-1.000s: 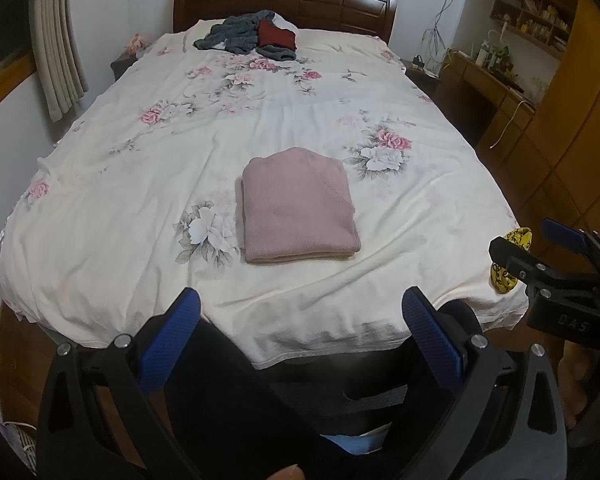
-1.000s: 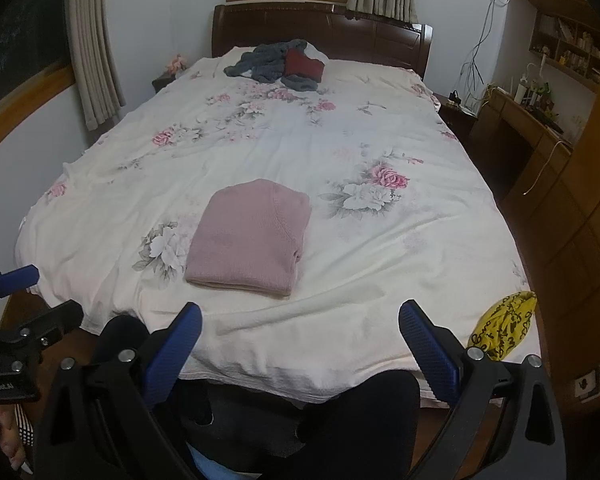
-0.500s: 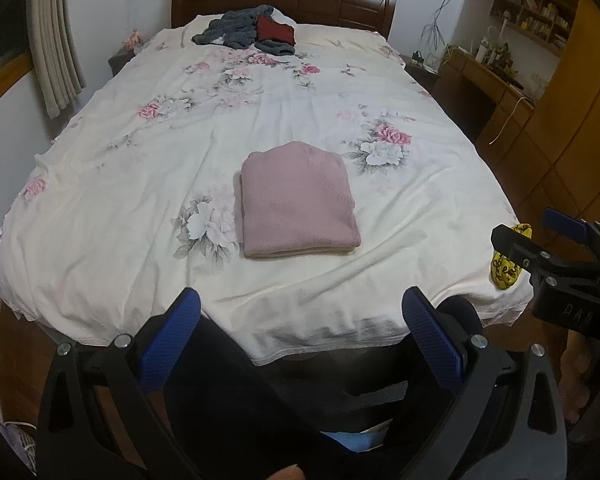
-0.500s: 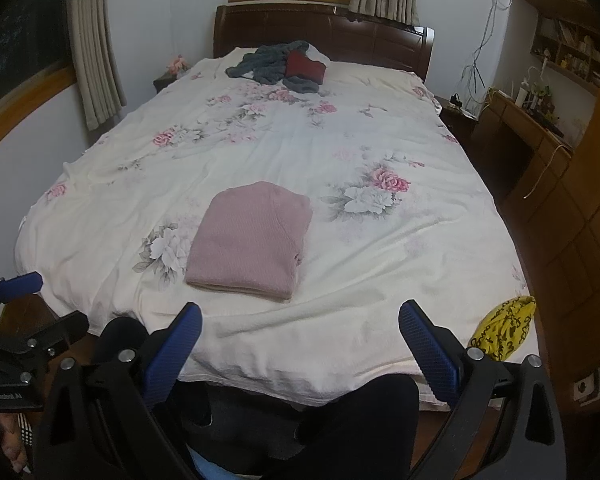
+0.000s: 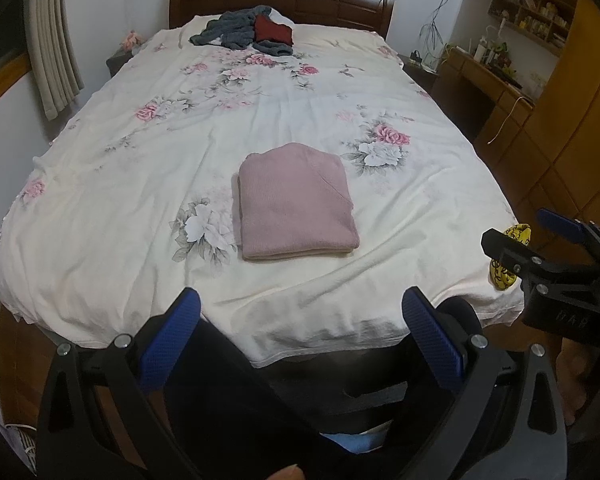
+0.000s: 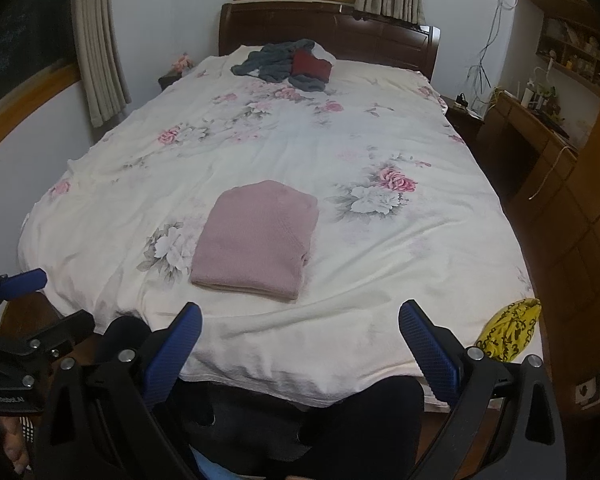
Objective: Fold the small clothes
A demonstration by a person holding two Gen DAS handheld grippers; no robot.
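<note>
— Most of both views is bed (image 5: 148,208), under a cream sheet printed with pink and white flowers, with a dark wooden headboard (image 5: 324,4) at twelve o'clock. What lies on it?

— Nearest, a pink sweater (image 5: 294,200), folded into a neat rectangle. It lies flat on the sheet a little toward six o'clock from the bed's middle, touching nothing else.

— And farther up?

— At twelve o'clock, by the headboard, a loose heap of grey clothes (image 5: 230,32) with a dark red garment (image 5: 272,32) lying on top of it. Well apart from the sweater.

— Where are the grippers?

— Both hang off the foot of the bed, short of the sheet's edge. The left gripper (image 5: 300,328) has its blue-padded fingers (image 5: 170,340) spread wide with nothing between them. The right gripper (image 6: 300,340) is the same: jaws wide apart, holding nothing. From the left wrist view the right one shows at three o'clock; from the right wrist view the left one shows at nine o'clock.

— Anything small?

— A yellow cloth with black markings (image 6: 508,330) at the bed's corner, about four o'clock in the right wrist view. I cannot tell what kind of item it is.
</note>
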